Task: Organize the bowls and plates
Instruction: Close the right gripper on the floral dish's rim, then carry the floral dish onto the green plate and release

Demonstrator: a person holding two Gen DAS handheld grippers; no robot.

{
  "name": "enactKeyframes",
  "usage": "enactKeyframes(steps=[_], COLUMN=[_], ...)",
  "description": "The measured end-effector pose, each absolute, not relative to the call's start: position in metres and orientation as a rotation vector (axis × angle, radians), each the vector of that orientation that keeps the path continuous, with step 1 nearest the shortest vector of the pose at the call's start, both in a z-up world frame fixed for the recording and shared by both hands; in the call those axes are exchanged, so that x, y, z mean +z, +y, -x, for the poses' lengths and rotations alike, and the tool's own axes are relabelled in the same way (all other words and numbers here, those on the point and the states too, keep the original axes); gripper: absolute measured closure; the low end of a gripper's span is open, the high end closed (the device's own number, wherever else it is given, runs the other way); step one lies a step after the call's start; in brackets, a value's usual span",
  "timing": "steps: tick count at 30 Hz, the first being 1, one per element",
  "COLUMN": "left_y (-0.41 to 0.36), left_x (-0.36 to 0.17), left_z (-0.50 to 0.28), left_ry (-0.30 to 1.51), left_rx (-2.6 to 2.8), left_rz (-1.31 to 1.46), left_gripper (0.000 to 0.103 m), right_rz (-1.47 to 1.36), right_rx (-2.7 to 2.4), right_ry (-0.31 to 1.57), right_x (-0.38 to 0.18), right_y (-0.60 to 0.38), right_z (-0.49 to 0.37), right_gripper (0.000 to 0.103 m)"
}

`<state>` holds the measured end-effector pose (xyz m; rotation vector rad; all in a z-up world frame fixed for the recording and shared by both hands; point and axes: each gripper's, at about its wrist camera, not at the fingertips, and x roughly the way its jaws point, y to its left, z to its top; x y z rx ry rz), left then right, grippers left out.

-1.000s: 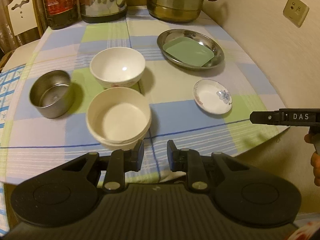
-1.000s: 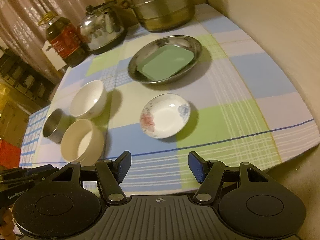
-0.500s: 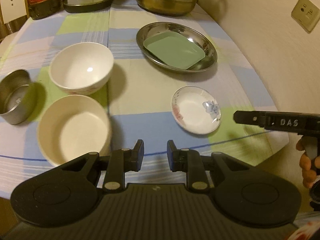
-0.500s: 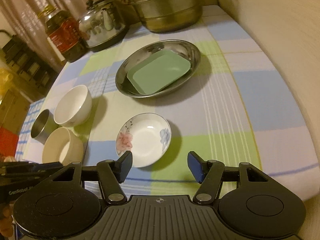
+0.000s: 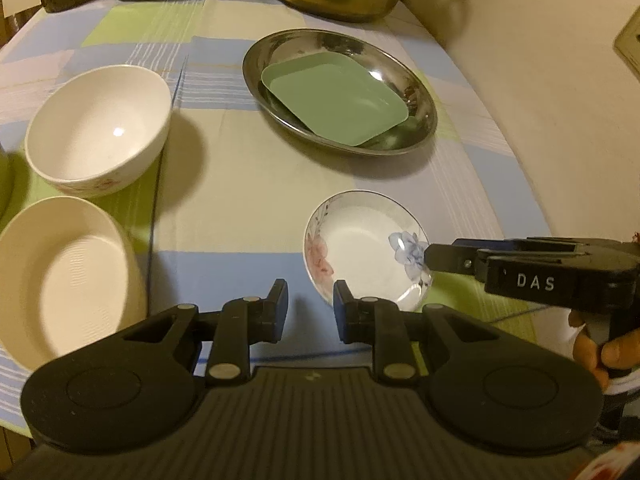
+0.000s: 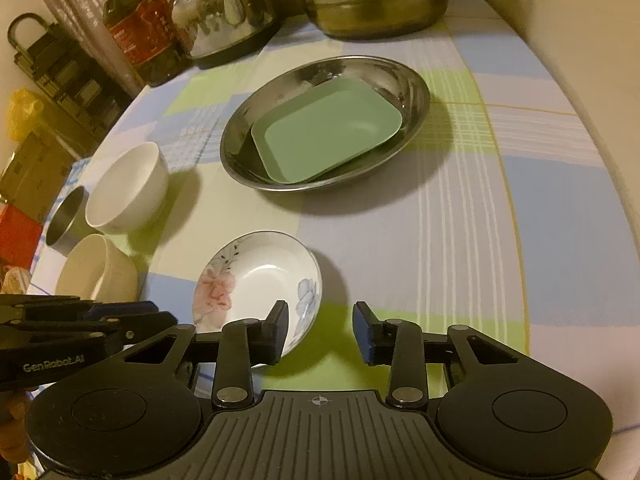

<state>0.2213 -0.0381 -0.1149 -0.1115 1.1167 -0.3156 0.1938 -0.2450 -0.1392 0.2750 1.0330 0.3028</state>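
Note:
A small flowered saucer (image 5: 362, 248) (image 6: 256, 284) lies on the checked tablecloth just ahead of both grippers. My left gripper (image 5: 310, 306) is open with a narrow gap, its right finger at the saucer's near rim. My right gripper (image 6: 322, 330) is open, its left finger over the saucer's right rim; it enters the left wrist view (image 5: 436, 258) at the saucer's right edge. A green square plate (image 5: 336, 98) (image 6: 326, 130) lies in a steel dish (image 5: 416, 80) (image 6: 240, 148). Two white bowls (image 5: 96, 128) (image 5: 60, 280) stand at the left.
A steel cup (image 6: 66, 220) stands left of the bowls (image 6: 128, 188) (image 6: 96, 272). A big steel pot (image 6: 368, 4), a kettle (image 6: 220, 12) and an oil bottle (image 6: 140, 32) line the far edge. A wall runs along the table's right side.
Both grippers moved forward and inward toward the flowered saucer. The right gripper narrowed somewhat and now reaches the saucer's right rim. The steel cup left the left wrist view.

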Motion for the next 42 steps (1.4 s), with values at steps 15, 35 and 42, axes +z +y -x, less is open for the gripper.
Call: enactKeyframes(steps=[15,35,42], left_y=[-0.051,-0.057,-0.057], left_x=[-0.135,-0.137,-0.131], left_z=[-0.244,-0.251,-0.251], left_ry=[1.159,1.177,1.165], left_rx=[-0.259,-0.274,-0.279], left_rz=[0.123,0.111,0.113], left_gripper=[0.087,0.094,0.094], right_rz=[-0.248,-0.257,-0.266], right_rx=[0.373,0.387,0.381], right_ry=[1.073,1.092,1.086], right_x=[-0.154,-0.155,-0.146], right_y=[-0.240,-0.238,-0.240], right_z=[-0.216,-0.219,-0.221], right_gripper=[0.085,0.096,0.097])
